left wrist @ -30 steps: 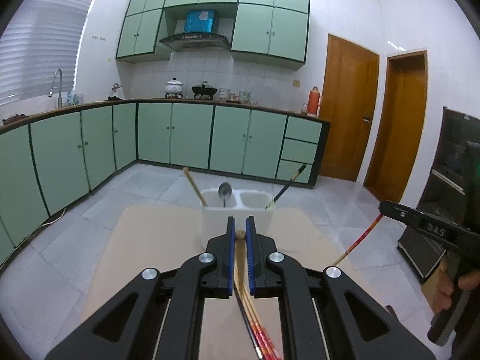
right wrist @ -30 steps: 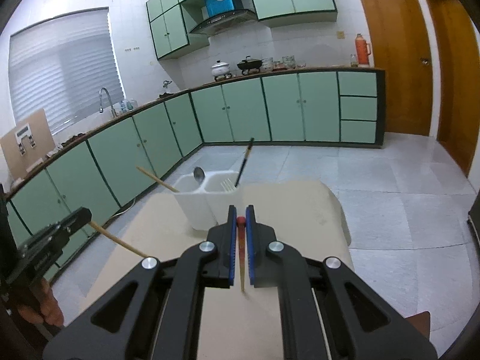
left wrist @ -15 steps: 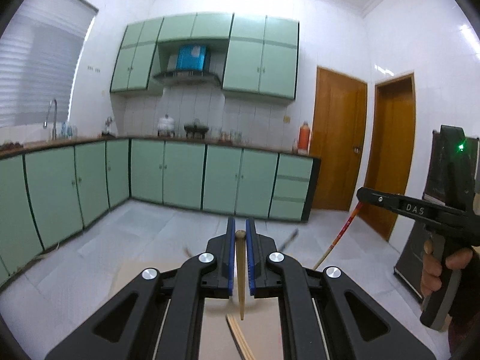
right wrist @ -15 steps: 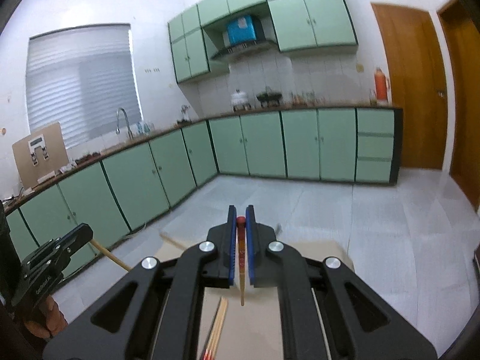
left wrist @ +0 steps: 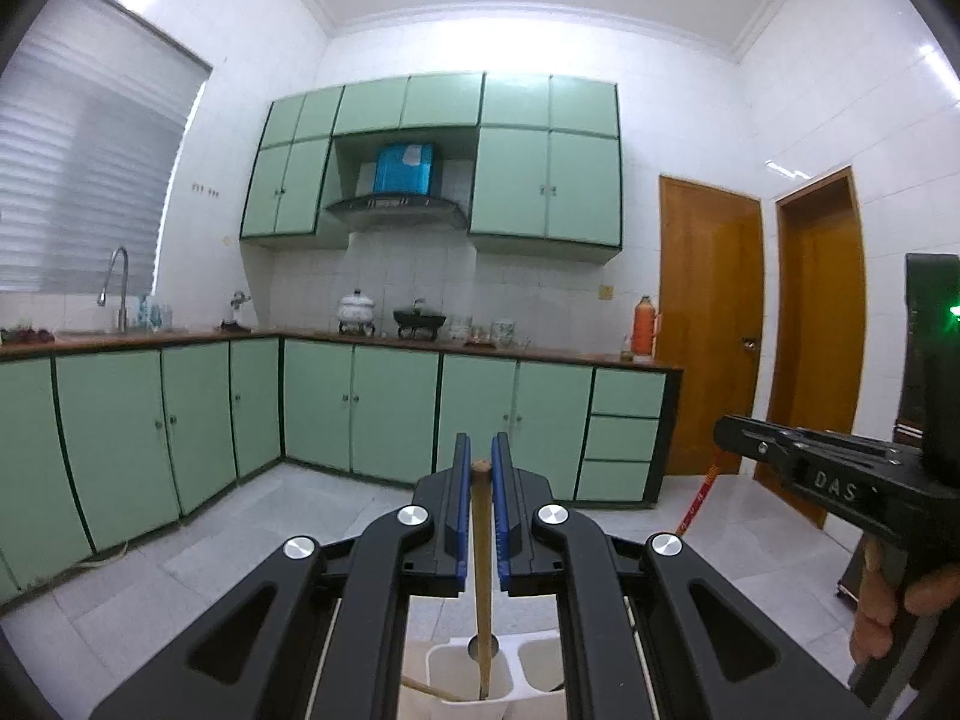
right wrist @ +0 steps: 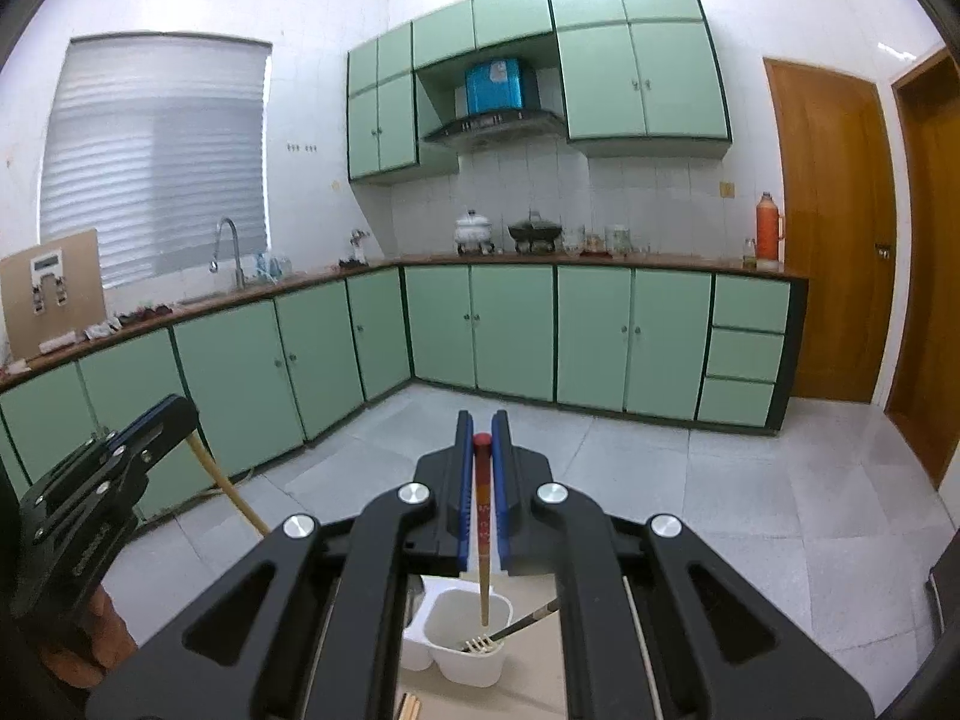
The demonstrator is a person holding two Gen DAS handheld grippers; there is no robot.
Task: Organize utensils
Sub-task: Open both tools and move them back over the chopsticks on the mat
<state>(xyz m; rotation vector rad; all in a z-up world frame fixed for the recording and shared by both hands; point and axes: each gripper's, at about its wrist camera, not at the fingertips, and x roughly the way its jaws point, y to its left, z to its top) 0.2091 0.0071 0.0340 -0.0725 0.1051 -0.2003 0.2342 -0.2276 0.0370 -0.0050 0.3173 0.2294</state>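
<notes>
My left gripper [left wrist: 480, 450] is shut on a plain wooden chopstick [left wrist: 482, 570] that hangs down, its tip over the white utensil holder [left wrist: 444, 669]. A spoon [left wrist: 480, 647] and a wooden stick [left wrist: 420, 687] stand in the holder's left side. My right gripper [right wrist: 482, 426] is shut on a red-topped chopstick [right wrist: 483, 516], whose tip hangs above the holder's compartment [right wrist: 468, 669] containing a fork [right wrist: 480, 643] with a dark handle. Each gripper shows in the other's view: right gripper [left wrist: 723, 429], left gripper [right wrist: 180, 411].
The holder stands on a cardboard-covered table [right wrist: 540, 690]. Loose chopsticks [right wrist: 411, 705] lie on it near the bottom edge. Green floor cabinets [right wrist: 510, 330] run along the back and left walls; wooden doors [left wrist: 708, 330] stand to the right. A hand [left wrist: 900, 606] holds the right gripper.
Both grippers have risen, each with its chopstick, and moved over the holder. The holder, earlier ahead on the table, now sits low under the hanging chopstick tips.
</notes>
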